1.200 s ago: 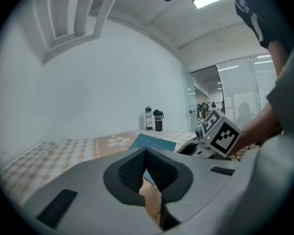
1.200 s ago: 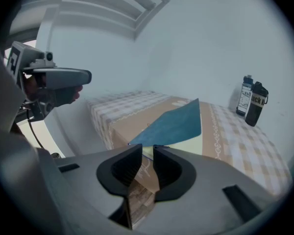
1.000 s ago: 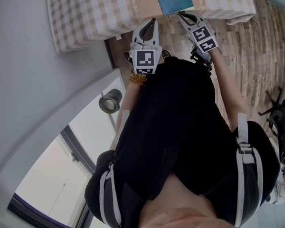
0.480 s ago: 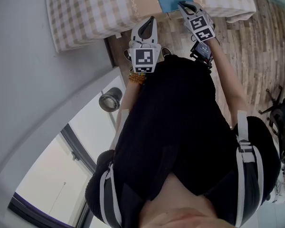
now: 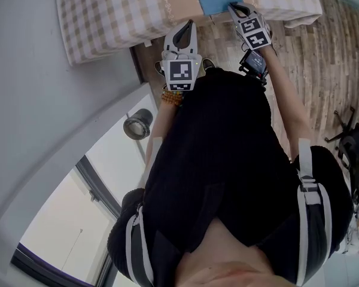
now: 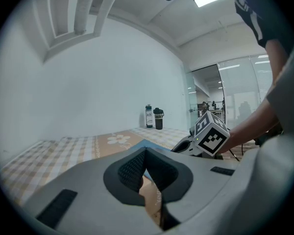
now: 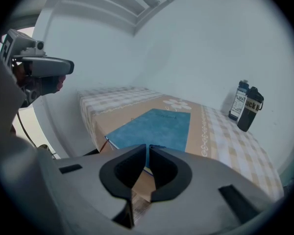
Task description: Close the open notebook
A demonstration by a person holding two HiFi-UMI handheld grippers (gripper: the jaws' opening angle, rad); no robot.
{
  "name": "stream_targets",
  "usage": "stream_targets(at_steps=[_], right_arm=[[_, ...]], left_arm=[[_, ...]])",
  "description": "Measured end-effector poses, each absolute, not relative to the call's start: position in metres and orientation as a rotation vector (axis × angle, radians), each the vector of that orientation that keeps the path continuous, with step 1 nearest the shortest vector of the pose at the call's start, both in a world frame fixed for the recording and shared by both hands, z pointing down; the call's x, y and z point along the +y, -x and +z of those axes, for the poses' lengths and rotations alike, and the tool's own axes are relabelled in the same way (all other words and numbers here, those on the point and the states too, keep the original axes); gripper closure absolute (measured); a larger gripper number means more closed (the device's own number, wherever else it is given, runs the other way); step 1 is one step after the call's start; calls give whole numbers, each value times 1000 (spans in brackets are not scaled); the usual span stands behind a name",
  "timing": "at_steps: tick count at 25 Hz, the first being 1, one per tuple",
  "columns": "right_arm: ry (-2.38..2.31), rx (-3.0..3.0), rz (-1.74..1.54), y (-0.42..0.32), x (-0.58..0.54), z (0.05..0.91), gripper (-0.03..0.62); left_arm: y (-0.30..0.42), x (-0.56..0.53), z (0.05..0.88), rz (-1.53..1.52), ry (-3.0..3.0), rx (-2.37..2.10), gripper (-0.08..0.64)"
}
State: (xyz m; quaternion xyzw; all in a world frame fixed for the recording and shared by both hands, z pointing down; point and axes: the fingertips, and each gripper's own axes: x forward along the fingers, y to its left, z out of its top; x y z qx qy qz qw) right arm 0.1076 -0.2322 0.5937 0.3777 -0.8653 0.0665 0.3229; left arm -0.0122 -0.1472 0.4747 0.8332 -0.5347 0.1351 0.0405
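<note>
on the desk (image 5: pixel 107 17), which is covered by a checked cloth (image 7: pixel 235 141) with a beige strip down the middle, the blue notebook (image 7: pixel 157 129) lies flat on that strip with its cover facing up and no pages showing. its near edge sits close to the desk edge on the person's side. two bottles (image 7: pixel 246 105) stand side by side at the far end of the desk, well apart from the notebook.

the right gripper (image 5: pixel 230 8) reaches over the desk edge and tilts down toward the notebook. in the right gripper view its jaws are drawn in to a thin slit, with nothing clamped between them. their tips sit right at the notebook's near edge, and whether they touch it cannot be told.

the left gripper (image 5: pixel 191 26) hangs short of the desk, above the wooden floor (image 5: pixel 311 58), to the left of the notebook. its jaws meet at the tips and are empty.
</note>
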Motion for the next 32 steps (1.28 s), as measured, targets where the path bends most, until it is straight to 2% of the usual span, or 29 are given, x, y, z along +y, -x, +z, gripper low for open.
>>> stream_targets(at_steps=[16, 20, 32], right_arm=[[-1061, -2270, 264, -114, -233, 605, 588], [-1023, -2286, 369, -114, -236, 604, 589], [-1051, -2539, 219, -84, -243, 491, 589]], left_arm=[[2, -148, 483, 416, -2560, -1609, 555], [3, -152, 477, 401, -2568, -1621, 555], [20, -176, 428, 300, -2605, -1722, 555]])
